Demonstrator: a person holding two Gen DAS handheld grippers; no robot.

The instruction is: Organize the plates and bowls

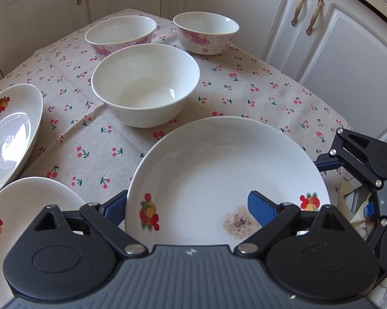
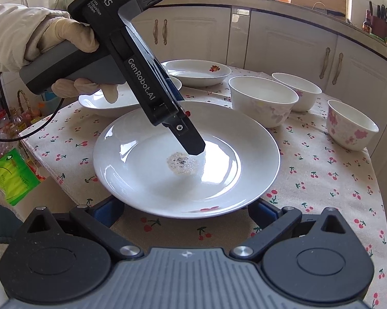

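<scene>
A white plate [image 1: 219, 164] with fruit decals and a dried speckled stain [image 1: 239, 221] lies on the cherry-print tablecloth. My left gripper [image 1: 188, 208] stands open across its near rim, with one blue finger [image 1: 114, 206] outside the rim and the other over the inside by the stain. From the right wrist view the left gripper [image 2: 194, 145] points steeply down into that plate [image 2: 232, 154]. My right gripper [image 2: 187, 212] is open, its fingers low at the plate's near edge on either side. Behind stand a plain white bowl [image 1: 145, 87] and two pink-flowered bowls [image 1: 121, 33] [image 1: 206, 32].
Two more fruit-decal plates [image 1: 10, 134] [image 1: 25, 219] lie at the left. White cabinet doors [image 1: 322, 51] close in behind the table. A gloved hand [image 2: 64, 36] holds the left gripper. The table edge [image 2: 46, 164] drops off beside a green bag [image 2: 10, 177].
</scene>
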